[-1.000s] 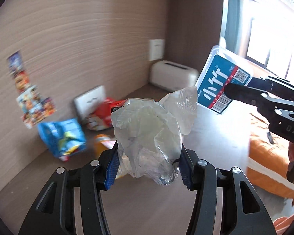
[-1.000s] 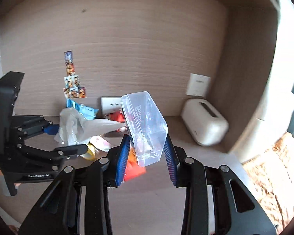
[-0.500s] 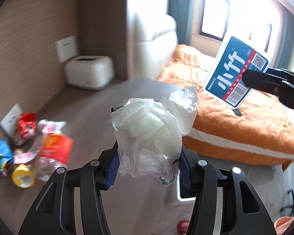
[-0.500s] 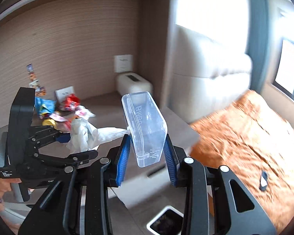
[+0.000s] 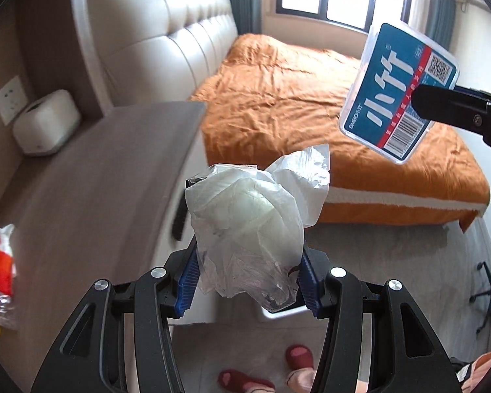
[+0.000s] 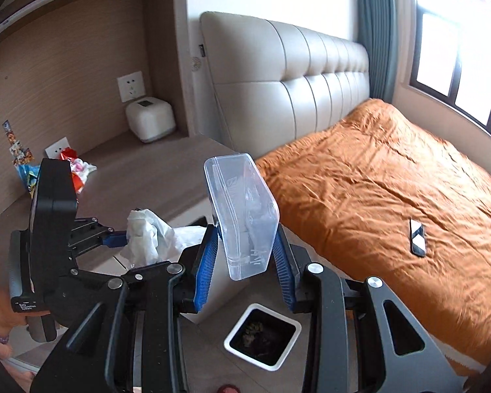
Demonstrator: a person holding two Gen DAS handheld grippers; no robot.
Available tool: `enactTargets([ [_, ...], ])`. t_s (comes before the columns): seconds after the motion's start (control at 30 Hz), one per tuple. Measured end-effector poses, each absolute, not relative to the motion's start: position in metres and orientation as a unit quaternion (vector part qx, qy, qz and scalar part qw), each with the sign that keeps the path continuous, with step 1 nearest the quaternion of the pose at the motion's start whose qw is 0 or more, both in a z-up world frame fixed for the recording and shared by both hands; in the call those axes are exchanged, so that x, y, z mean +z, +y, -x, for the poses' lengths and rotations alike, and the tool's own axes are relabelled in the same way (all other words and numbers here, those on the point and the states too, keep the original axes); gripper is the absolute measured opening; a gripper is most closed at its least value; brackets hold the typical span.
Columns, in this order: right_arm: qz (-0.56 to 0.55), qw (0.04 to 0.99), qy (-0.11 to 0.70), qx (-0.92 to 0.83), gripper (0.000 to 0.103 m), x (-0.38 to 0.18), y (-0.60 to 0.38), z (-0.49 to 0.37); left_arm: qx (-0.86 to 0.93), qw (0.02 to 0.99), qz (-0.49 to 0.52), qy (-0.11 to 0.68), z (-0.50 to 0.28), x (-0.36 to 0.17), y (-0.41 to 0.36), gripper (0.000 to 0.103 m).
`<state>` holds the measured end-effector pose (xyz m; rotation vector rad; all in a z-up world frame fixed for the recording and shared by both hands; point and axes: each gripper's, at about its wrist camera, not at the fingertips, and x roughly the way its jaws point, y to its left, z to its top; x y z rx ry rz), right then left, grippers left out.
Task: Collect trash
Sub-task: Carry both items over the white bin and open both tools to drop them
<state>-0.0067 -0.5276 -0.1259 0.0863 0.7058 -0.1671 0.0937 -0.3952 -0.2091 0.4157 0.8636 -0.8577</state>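
My left gripper (image 5: 247, 281) is shut on a crumpled clear plastic bag (image 5: 248, 229), held above the desk's edge and the floor. In the right wrist view that same bag (image 6: 149, 240) shows at left in the left gripper (image 6: 114, 239). My right gripper (image 6: 245, 262) is shut on a clear plastic box (image 6: 242, 213); its blue label side (image 5: 397, 93) appears at upper right in the left wrist view. A white square trash bin (image 6: 263, 339) with dark contents stands on the floor just below the right gripper. More wrappers (image 6: 77, 170) lie at the desk's back left.
A wooden desk (image 5: 91, 196) carries a white box-shaped appliance (image 6: 150, 119) by the wall. An orange bed (image 6: 392, 190) with a padded headboard fills the right side, with a small dark object (image 6: 417, 237) on it. Red slippers (image 5: 298, 357) are on the floor below.
Both grippers swung right, away from the desk wall and the wrapper pile toward the bed and floor, still holding the bag and the box. The trash bin has come fully into view.
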Motion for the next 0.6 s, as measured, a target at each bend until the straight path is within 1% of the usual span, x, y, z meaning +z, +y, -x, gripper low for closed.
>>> enactTargets([
  [0.17, -0.068, 0.924, 0.365, -0.092, 0.036, -0.158, -0.557, 0.011, -0.414, 0.775, -0.221, 0.423, -0.087, -0.251, -0.433, 0.052],
  [0.27, -0.082, 0.914, 0.385, -0.096, 0.036, -0.192, -0.573, 0.008, -0.421, 0.76, -0.234, 0.437, -0.084, -0.285, -0.453, 0.052],
  [0.4, -0.1, 0.899, 0.415, -0.1, 0.036, -0.251, -0.593, 0.003, -0.429, 0.735, -0.248, 0.463, -0.085, -0.35, -0.479, 0.052],
  [0.5, -0.112, 0.887, 0.437, -0.098, 0.036, -0.301, -0.604, -0.005, -0.43, 0.716, -0.267, 0.481, -0.085, -0.413, -0.5, 0.052],
  [0.53, -0.114, 0.881, 0.448, -0.096, 0.036, -0.323, -0.607, -0.009, -0.433, 0.711, -0.267, 0.486, -0.085, -0.427, -0.504, 0.052],
  [0.6, -0.117, 0.874, 0.463, -0.093, 0.036, -0.361, -0.612, -0.015, -0.437, 0.699, -0.268, 0.498, -0.086, -0.458, -0.512, 0.054],
])
